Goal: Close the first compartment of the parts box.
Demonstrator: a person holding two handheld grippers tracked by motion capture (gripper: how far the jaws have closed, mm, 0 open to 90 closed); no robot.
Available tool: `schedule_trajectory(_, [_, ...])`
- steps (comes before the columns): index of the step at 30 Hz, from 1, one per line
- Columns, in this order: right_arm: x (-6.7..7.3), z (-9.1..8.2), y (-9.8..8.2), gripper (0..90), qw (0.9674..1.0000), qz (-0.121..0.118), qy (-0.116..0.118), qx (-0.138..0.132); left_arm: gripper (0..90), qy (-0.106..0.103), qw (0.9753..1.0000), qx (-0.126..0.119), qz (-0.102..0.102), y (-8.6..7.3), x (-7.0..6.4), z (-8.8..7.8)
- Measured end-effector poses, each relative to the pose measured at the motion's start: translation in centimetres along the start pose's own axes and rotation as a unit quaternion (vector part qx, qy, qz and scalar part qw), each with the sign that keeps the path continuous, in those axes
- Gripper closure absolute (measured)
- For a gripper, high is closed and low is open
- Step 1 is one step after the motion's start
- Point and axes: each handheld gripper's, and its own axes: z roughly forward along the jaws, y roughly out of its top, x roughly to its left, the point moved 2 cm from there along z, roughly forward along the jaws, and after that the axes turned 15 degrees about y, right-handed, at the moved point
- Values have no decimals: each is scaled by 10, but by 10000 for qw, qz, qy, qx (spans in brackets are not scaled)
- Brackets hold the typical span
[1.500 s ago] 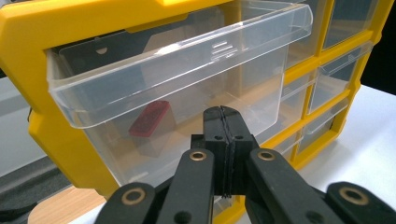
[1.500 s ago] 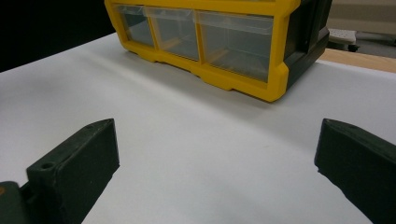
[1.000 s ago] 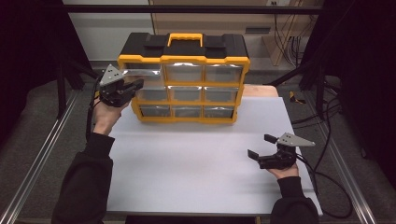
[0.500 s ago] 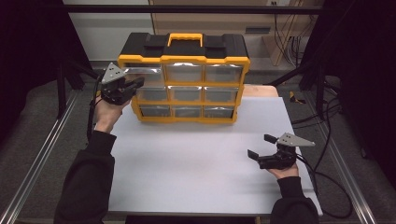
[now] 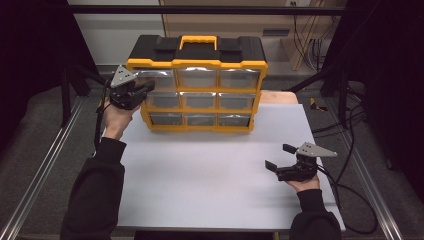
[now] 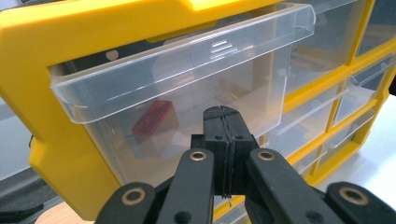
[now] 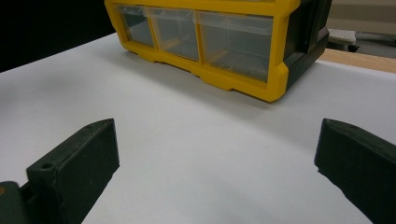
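At the left, the left gripper [image 5: 134,91] hung with its jaws pressed together on nothing, tips just under the clear lip of the top-left drawer [image 6: 187,88] of the yellow organizer [image 5: 197,82]. That lip ran crosswise just above and ahead of the jaws; whether they touched the drawer front was unclear. A small red block [image 6: 154,119] lay inside. Far right, the right gripper [image 5: 280,161] rested on the bench [image 5: 210,170], jaws wide, well apart from the organizer.

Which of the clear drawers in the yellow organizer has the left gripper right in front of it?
The top-left drawer in the organizer. The shut left gripper sits at its front; a red object shows inside. The other drawers have no gripper near.
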Motion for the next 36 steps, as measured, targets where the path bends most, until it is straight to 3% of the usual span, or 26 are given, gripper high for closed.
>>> schedule_trajectory(25, [0,0,0,3,10000,-3,5,-12,899,167,9999,28,-10,-4,2,12])
schedule_trajectory(33, [0,-1,0,3,10000,6,15,-14,895,122,9999,25,-72,-4,1,3])
schedule_trajectory(36, [0,-1,0,3,10000,-1,8,-14,838,28,9999,-1,-159,-4,0,-4])
